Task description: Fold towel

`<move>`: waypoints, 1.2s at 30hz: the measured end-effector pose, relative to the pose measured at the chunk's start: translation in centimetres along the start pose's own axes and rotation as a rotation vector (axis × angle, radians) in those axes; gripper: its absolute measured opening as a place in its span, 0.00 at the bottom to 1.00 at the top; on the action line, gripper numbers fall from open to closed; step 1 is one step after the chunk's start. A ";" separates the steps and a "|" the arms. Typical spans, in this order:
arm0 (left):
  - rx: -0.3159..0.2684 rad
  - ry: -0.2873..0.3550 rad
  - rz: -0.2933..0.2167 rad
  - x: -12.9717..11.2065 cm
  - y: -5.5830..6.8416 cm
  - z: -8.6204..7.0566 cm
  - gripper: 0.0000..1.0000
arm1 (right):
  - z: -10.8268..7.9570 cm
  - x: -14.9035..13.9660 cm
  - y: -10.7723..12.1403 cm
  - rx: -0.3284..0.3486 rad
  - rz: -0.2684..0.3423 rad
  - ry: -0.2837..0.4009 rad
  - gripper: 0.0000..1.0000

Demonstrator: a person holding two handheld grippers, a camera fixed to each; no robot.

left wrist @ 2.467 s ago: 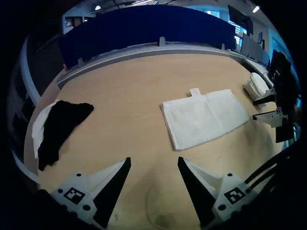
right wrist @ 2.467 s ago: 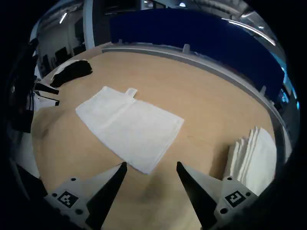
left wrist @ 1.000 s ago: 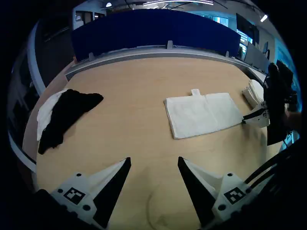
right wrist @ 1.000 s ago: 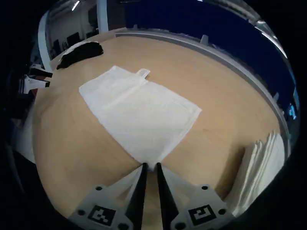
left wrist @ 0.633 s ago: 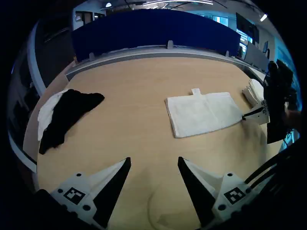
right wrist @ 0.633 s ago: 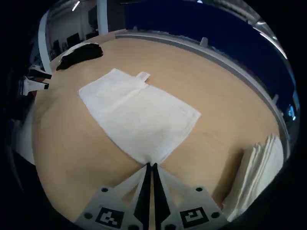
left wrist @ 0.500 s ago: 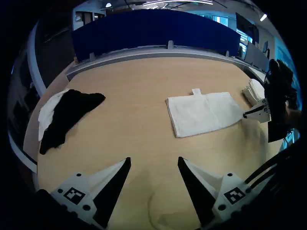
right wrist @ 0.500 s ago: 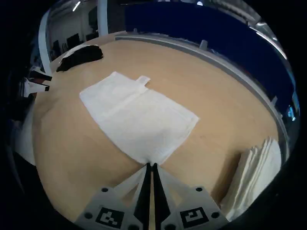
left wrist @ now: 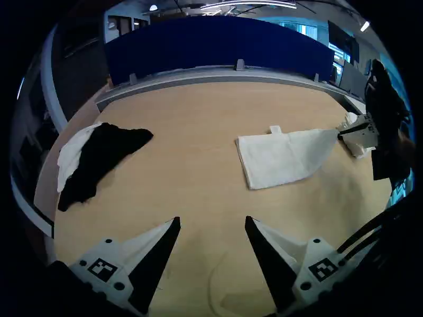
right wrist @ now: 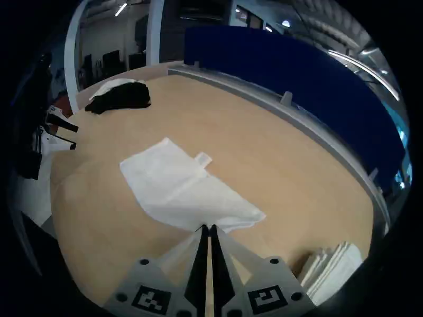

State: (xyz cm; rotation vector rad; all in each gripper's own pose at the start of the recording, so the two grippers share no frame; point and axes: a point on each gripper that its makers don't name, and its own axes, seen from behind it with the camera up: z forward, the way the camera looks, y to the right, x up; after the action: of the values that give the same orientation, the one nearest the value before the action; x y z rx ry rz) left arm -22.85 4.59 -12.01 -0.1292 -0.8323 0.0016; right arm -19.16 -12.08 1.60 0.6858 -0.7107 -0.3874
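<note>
Right tool (right wrist: 208,228): jaws closed, pinching one corner of the towel (right wrist: 174,193) just above the bench (right wrist: 275,153). Left tool (left wrist: 212,221): jaws wide apart, empty; towel well ahead, to its right.

The right gripper (right wrist: 207,228), which hung spread wide above the desk (right wrist: 296,174) 2.5 s ago, has since pinched its fingers onto the near corner of the towel (right wrist: 174,193) and raised that corner off the desk. The towel no longer lies flat: its gripped end slopes up from the desk. In the left gripper view, the right gripper sits higher over the desk than before.
</note>
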 end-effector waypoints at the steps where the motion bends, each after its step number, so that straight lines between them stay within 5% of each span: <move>1: 0.001 0.001 -0.002 0.0 -0.1 -0.1 0.91 | -0.1 0.7 0.0 0.001 -0.008 0.008 0.04; 20: 0.022 0.028 -0.055 0.0 -1.9 -2.1 0.90 | 1.8 6.8 -3.2 0.065 -0.127 0.032 0.04; 30: 0.060 0.064 -0.087 -0.6 -3.1 -4.7 0.90 | 7.5 9.9 -10.5 0.194 -0.246 0.009 0.04; 36: 0.097 0.059 -0.123 -2.3 -4.5 -5.4 0.91 | 11.7 7.5 -15.5 0.281 -0.310 -0.061 0.04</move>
State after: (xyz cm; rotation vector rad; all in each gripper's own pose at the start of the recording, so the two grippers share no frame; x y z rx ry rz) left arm -20.63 -0.58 -16.77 0.0130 -0.7791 -0.0771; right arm -23.68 -32.40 0.86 1.0593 -0.7250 -0.6010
